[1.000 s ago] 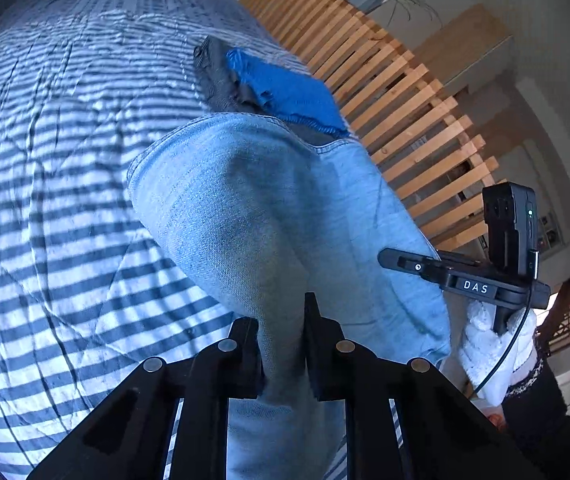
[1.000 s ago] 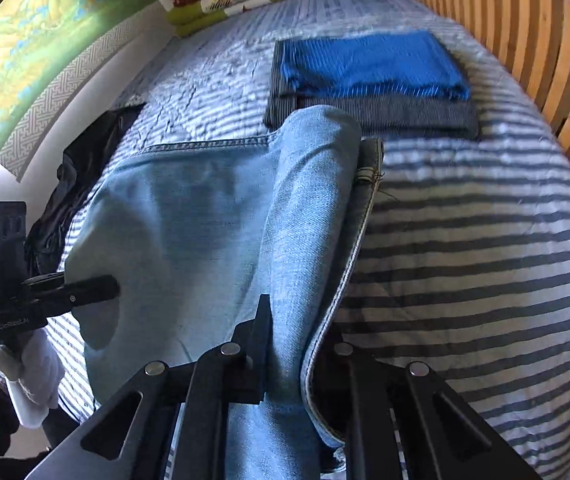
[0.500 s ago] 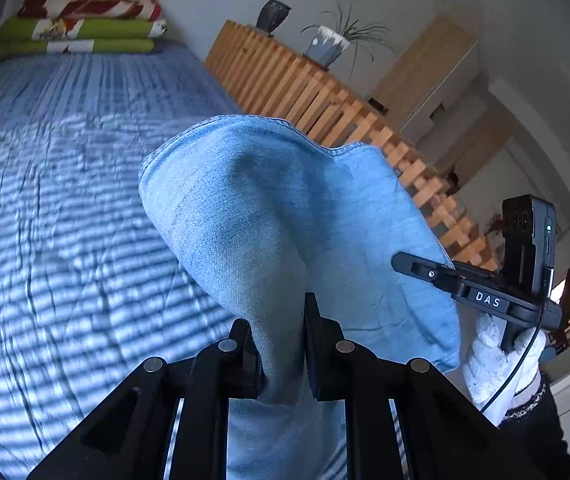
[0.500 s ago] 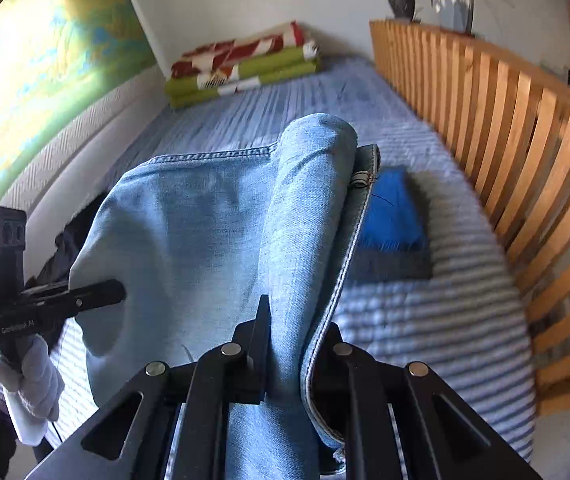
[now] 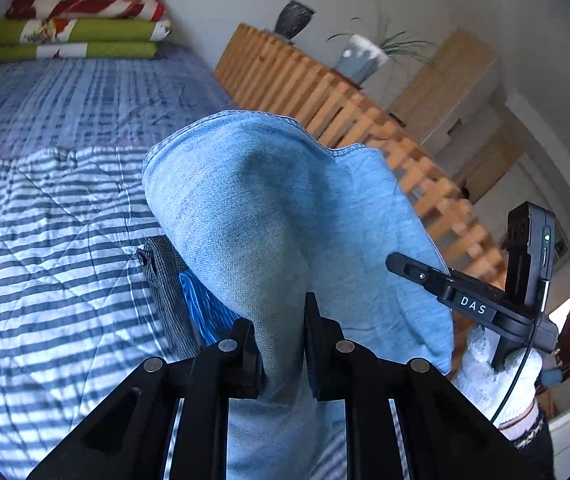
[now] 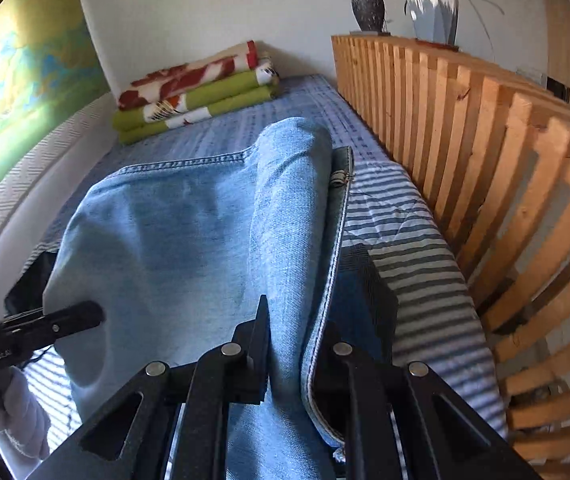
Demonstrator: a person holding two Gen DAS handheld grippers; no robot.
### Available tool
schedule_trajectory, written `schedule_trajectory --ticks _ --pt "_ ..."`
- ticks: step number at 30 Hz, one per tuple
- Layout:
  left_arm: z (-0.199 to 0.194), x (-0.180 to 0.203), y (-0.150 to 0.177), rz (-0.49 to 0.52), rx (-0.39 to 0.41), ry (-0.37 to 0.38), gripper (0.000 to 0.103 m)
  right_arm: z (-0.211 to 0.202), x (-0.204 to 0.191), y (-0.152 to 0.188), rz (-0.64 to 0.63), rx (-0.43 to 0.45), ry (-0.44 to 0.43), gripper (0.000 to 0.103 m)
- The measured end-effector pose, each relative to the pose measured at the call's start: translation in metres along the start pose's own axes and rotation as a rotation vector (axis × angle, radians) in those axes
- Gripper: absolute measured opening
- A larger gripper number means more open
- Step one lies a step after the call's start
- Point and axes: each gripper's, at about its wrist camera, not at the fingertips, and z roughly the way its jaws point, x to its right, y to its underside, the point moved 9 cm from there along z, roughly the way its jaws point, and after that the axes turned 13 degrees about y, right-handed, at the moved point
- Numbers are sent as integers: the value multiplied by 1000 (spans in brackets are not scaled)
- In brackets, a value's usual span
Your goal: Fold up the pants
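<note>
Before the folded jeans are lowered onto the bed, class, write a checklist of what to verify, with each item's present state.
1. Left tongs pinch the jeans: ok.
2. Right tongs pinch the jeans: ok.
3. Jeans hang doubled over, hem edges together: cannot tell, lower part hidden.
4. Bed under the jeans free: not ok, the folded clothes lie there.
5. Jeans clear of the wooden rail: ok.
</note>
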Motion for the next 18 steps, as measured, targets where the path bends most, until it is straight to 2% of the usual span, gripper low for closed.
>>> schedule_trajectory --ticks 5,9,10,12,13,14,17,18 --pt "42 -29 -11 -11 -27 -16 16 50 6 -3 16 -25 10 12" --pt "68 -54 -3 -2 -51 -43 17 86 19 2 34 -61 17 12" --pt "74 -61 -1 -12 -61 -52 21 94 23 5 34 -72 25 14" --pt "80 -84 3 -80 -78 -78 37 110 35 10 37 -99 85 28" --pt "80 -90 4 -101 -84 -80 47 114 42 12 42 -108 119 38" --pt "76 -96 4 -112 -75 -91 48 113 50 12 50 -105 157 43" --pt "53 -97 -3 -73 -34 -145 48 90 80 8 100 -57 241 44" --pt "40 -89 -11 -55 -2 -143 48 73 89 4 120 -12 273 44"
